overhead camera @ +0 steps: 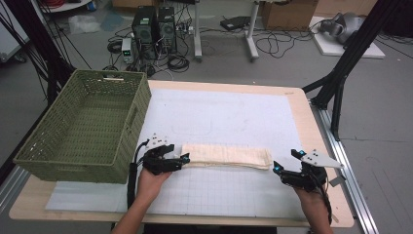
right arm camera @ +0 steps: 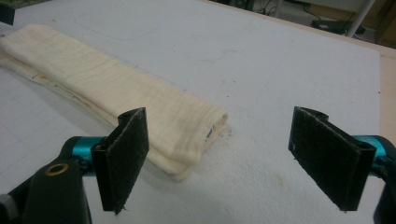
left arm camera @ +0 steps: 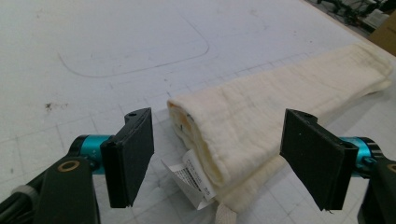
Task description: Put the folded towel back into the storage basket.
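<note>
Your left tongs (overhead camera: 185, 158) stand released, jaws spread wide, at one end of the long folded cream cloth (overhead camera: 228, 156); in the left gripper view that end, with its small white care label (left arm camera: 191, 177), lies between the two jaws, ungrasped; your right tongs (overhead camera: 276, 168) are likewise released, just beside the cloth's opposite end; the cloth lies flat on the white gridded mat (overhead camera: 234, 117) of the tabletop, between both tongs; the green woven plastic basket (overhead camera: 87, 124) stands just beyond your left tongs.
</note>
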The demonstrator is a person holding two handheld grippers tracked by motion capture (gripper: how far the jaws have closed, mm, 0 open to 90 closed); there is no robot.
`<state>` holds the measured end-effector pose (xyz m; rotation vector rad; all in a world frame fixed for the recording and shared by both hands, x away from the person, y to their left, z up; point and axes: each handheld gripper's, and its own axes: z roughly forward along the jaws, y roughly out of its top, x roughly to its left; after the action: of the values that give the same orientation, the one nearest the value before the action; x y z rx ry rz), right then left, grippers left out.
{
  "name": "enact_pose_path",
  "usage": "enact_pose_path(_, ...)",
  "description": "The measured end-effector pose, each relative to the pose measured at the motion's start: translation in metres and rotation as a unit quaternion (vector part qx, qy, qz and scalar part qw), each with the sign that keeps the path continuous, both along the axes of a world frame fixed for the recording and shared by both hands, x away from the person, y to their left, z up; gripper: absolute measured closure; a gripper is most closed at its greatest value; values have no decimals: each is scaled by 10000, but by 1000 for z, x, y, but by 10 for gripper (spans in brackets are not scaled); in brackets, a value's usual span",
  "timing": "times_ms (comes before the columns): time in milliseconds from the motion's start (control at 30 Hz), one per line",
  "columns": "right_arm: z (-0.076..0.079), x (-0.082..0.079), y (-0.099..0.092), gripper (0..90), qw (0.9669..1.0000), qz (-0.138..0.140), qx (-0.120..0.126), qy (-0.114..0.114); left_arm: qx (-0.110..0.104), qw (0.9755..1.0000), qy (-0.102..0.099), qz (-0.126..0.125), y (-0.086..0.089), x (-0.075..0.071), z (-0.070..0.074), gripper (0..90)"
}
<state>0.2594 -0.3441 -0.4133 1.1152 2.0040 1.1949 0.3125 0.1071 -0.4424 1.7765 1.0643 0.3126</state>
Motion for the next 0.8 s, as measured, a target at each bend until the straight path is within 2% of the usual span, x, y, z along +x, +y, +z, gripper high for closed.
enact_pose_path(100,0,0,0,187,10000,9,-17,-10,85,10000,12,35,-1,0,0,301)
enact_pose_path(300,-1,1,2,187,10000,27,-45,14,80,9998,137,156,-1,3,-3,361)
enact_pose_path(333,-1,1,2,187,10000,31,-34,13,145,9994,255,169,-3,5,-5,369)
enact_pose_path(400,-1,1,2,187,10000,35,-34,23,275,9988,344,209,-6,6,-7,401)
enact_pose_path(500,-1,1,2,187,10000,40,-40,23,344,9983,412,224,-8,6,-8,438)
enact_pose_path(533,-1,1,2,187,10000,36,-32,26,369,9977,511,229,-10,6,-9,454)
enact_pose_path(667,-1,0,2,187,10000,36,-51,20,526,9974,452,219,-12,5,-9,496)
enact_pose_path(733,-1,0,2,188,10000,45,-70,29,785,9962,350,153,-16,2,-8,505)
enact_pose_path(800,-1,1,2,188,10000,45,-62,27,938,9952,256,124,-20,-2,-8,508)
